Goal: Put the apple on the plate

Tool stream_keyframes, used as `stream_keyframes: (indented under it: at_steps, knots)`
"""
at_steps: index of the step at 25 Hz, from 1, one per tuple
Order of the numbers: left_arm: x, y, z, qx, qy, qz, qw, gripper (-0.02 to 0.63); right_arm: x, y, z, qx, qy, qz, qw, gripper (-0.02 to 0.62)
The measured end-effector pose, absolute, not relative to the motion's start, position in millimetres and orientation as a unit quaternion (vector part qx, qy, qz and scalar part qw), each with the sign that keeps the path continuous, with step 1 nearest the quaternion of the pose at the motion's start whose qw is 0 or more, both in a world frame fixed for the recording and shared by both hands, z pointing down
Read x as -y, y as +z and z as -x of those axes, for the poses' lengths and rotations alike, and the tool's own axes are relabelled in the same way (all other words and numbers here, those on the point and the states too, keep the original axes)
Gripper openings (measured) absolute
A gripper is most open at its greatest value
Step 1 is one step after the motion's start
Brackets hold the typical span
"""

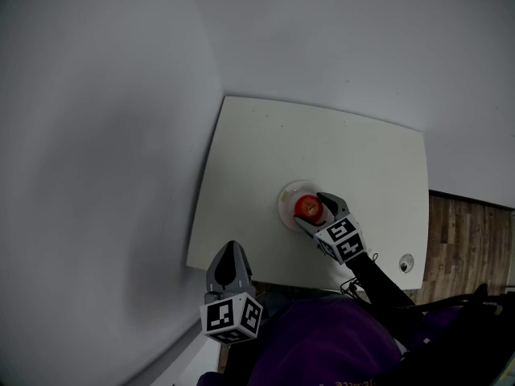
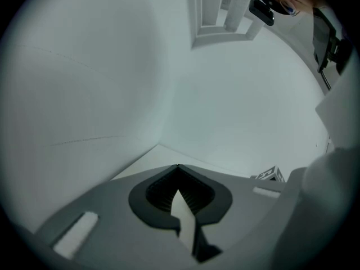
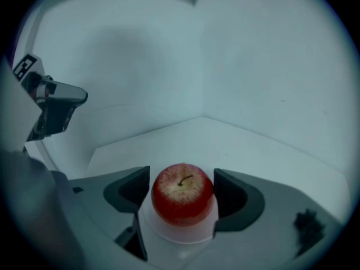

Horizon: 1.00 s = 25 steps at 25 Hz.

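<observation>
Now right tongs (image 3: 181, 180) gape around the apple (image 3: 183, 200) on the plate (image 3: 179, 236).

The apple (image 3: 183, 194) is covering the middle of the plate (image 3: 179, 234), and the right claw (image 3: 181, 187) is cutting off the plate's near rim with its own body. Whether its jaws are pressing the apple or merely flanking it is not showing. A dark blotch (image 3: 308, 224) on that claw's body is reading only as a blur.

In the head view a small round thing (image 1: 406, 262) at the corner of the surface (image 1: 265, 151) is showing too small to identify.

In the left gripper view the left claw (image 2: 178, 167) is hiding most of the surface behind its grey body, and only a corner of the other claw's marker cube (image 2: 270, 174) is peeking over it.
</observation>
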<state>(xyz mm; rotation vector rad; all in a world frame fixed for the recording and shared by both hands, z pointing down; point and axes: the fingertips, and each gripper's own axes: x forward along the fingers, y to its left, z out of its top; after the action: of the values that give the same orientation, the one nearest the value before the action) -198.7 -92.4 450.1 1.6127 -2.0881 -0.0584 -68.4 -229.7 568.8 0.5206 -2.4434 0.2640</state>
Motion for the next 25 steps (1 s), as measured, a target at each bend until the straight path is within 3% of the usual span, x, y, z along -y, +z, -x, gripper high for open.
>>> stream_keyframes:
  at_steps: [8,23,25]
  knots:
    - [95,449,199,0.767,-0.022,-0.59,0.252,0.005,231,556,69,0.93,0.093,-0.197,0.296,0.344]
    - [123,457,177,0.73,-0.017,-0.637,0.245,0.005,244,482,41,0.94,0.051,-0.264,0.21,0.339]
    - [127,455,171,0.723,-0.012,-0.645,0.247,0.005,246,467,33,0.94,0.039,-0.28,0.191,0.316]
